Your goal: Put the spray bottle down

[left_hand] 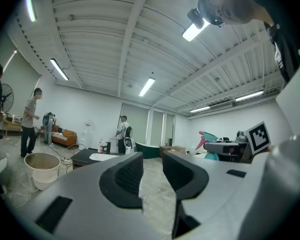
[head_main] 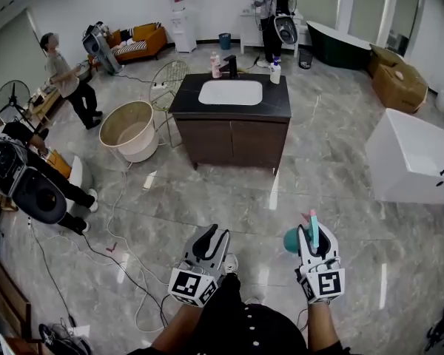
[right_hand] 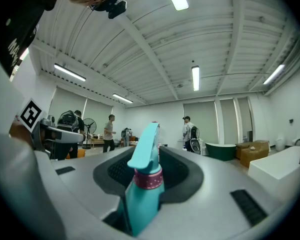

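Two handheld grippers reach forward from the bottom of the head view, well short of a dark counter point(head_main: 185, 100) that stands in the middle of a large room and carries a white sink basin point(head_main: 230, 92). On the side toward the counter's right end, the right gripper point(head_main: 316, 231) has its fingers clenched on a teal spray bottle point(right_hand: 142, 186). The right gripper view shows the bottle's neck, ringed by a dotted pink collar, pinched between the dark pads. Its teal spray head rises above them and points toward the counter. On the side toward the counter's left end, the left gripper point(head_main: 209, 237) is released: its fingers stand a little apart, with only bare floor showing in the gap. The bottle hangs in the air over the marble-patterned floor, touching nothing but the fingers that grip it. A wide stretch of open floor lies between it and the counter's near edge. As a judgement, none of the task is done: the bottle has not yet been set down on anything. What is left appears to be all of it: bringing the bottle over a surface, lowering it upright, and opening the fingers. The counter looks the likeliest place. A black faucet point(head_main: 230, 66) and two small bottles sit along its far edge, while the strips beside the basin look bare.
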{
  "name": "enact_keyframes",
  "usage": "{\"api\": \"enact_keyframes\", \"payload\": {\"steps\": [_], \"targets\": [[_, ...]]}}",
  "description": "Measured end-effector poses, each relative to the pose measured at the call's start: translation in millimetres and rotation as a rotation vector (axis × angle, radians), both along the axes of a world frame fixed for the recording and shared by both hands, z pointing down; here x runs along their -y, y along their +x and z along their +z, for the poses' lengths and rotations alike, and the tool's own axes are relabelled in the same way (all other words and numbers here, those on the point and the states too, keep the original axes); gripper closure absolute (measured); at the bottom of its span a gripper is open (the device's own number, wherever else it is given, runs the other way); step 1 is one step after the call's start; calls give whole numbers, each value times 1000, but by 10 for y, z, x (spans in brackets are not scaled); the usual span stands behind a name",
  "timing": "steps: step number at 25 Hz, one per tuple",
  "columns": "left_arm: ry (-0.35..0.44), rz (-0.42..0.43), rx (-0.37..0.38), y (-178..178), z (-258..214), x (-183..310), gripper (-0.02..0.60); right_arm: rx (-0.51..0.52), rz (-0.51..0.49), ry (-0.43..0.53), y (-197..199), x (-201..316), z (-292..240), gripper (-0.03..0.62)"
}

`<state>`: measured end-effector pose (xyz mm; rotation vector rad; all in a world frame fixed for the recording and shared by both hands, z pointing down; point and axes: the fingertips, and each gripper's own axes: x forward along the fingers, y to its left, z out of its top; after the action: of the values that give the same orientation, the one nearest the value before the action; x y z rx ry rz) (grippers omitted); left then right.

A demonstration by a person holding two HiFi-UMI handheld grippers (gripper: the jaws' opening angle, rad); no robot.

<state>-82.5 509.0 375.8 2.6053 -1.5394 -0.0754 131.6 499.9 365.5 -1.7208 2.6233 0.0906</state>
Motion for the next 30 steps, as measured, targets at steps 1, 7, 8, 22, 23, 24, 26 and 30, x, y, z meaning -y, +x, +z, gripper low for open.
{"api": "enact_keyframes", "payload": {"steps": [1,7,8,22,23,24,26,30], "targets": [[3,4,-2,3,3,89,456,3,7,-2,8,69,-13,471],[10,26,-12,-23,-10,699,456,-25,30,-3,12,561,-26,471],[12,30,-13,-30,-25,800,457,-27,33,6,6,651,-56,471],[27,23,3,-544,-14,2037,539,-38,60,23,-474,1843,-145,471],[28,20,1,-606,-5,2099,546,-38,60,22,-527,1906,-137,471],[28,18,1,-665,1,2154,548,-40,62,18,-574,1963,-129,471],[29,16,5,-760,4,2245,551,-42,70,14,-640,2056,-131,471],[21,20,12,-838,41,2398,555,-39,83,25,-677,2201,-163,471]]}}
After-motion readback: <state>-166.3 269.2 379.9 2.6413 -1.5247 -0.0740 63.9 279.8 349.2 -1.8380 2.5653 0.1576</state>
